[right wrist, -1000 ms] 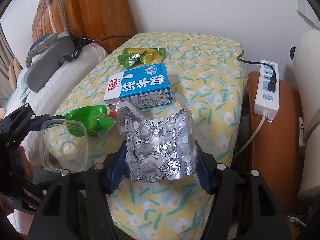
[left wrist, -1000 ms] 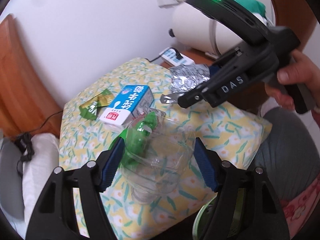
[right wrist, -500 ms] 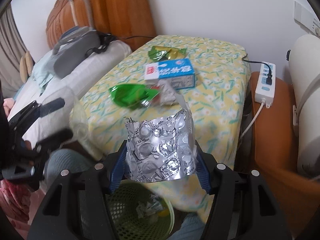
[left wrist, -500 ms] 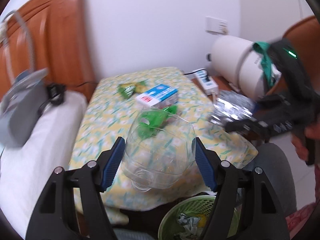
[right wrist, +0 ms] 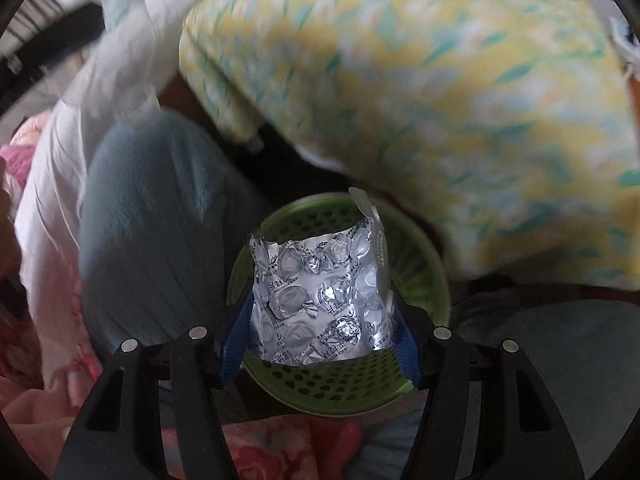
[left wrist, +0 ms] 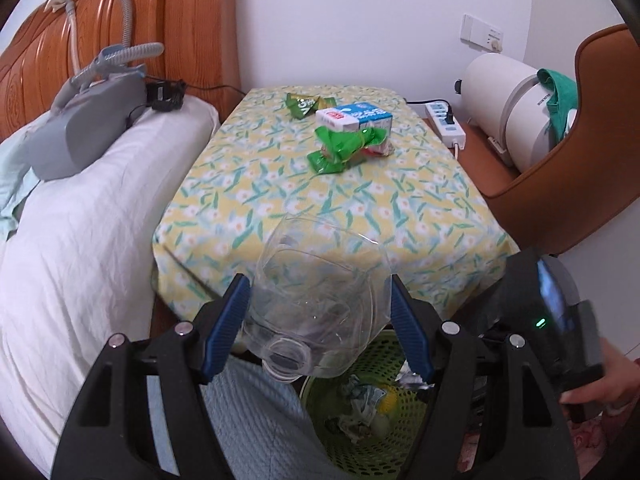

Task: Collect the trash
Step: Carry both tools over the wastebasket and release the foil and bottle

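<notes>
My left gripper (left wrist: 318,316) is shut on a clear plastic cup (left wrist: 316,300), held past the table's near edge above the green mesh bin (left wrist: 360,412). My right gripper (right wrist: 318,320) is shut on a crumpled silver blister sheet (right wrist: 320,300), hanging straight over the green bin (right wrist: 332,384). Its black body (left wrist: 548,320) shows at the lower right of the left wrist view, a hand on its grip. On the flowered table (left wrist: 328,200) lie a blue and white milk carton (left wrist: 354,118), a green wrapper (left wrist: 344,148) and a small green packet (left wrist: 306,104).
A white pillow (left wrist: 80,220) with a grey machine (left wrist: 92,120) and hose lies left of the table. A power strip (left wrist: 446,124), a white appliance (left wrist: 504,108) and a brown chair (left wrist: 560,172) stand to the right. Crumpled trash sits in the bin. A person's blue-clad knee (right wrist: 160,220) is beside it.
Both grippers have drawn back off the table with their loads. The right one dropped and tipped down over the green bin; the left rolled level and now holds the cup over the bin's edge.
</notes>
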`<state>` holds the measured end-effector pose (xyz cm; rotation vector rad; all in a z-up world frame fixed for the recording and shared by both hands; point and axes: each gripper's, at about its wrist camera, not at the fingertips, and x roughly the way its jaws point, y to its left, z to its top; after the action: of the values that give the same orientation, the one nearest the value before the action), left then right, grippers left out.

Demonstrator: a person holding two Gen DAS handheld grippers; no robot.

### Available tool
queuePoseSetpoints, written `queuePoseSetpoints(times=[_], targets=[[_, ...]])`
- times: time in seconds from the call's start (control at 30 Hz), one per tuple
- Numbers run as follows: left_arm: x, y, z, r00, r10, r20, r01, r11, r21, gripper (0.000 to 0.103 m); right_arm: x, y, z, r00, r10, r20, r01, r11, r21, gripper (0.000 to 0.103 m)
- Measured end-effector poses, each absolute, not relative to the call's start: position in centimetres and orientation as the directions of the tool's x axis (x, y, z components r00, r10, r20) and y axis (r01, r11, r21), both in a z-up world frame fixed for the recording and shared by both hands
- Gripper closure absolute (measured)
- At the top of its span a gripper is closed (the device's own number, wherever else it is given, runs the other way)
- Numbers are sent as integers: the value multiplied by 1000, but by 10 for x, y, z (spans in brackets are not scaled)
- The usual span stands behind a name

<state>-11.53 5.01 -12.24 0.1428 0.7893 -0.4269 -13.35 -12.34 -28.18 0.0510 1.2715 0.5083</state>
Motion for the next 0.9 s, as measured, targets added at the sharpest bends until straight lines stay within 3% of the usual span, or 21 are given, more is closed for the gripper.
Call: queuePoseSetpoints(times=[0.13,0.3,0.4,0.9], targets=[[-120,58,-128,619,-311,-721,407,913,-44,36,-128,-105,-306,161,339,-927,-371,891,261,41],[-123,59,-134,613,-303,-730,404,914,-40,36,-130,-102,-318,148,330,-932,-361,896,260,32],[-125,59,-137,604,-302,-737,405,913,-42,36,-132,-107,-307,184,323,-928,-344,906,247,20],[-134,34,-158,499,-359,-789,481,872,-92,36,-143,-157,-230,389,231,-892,-258,957,135,11]])
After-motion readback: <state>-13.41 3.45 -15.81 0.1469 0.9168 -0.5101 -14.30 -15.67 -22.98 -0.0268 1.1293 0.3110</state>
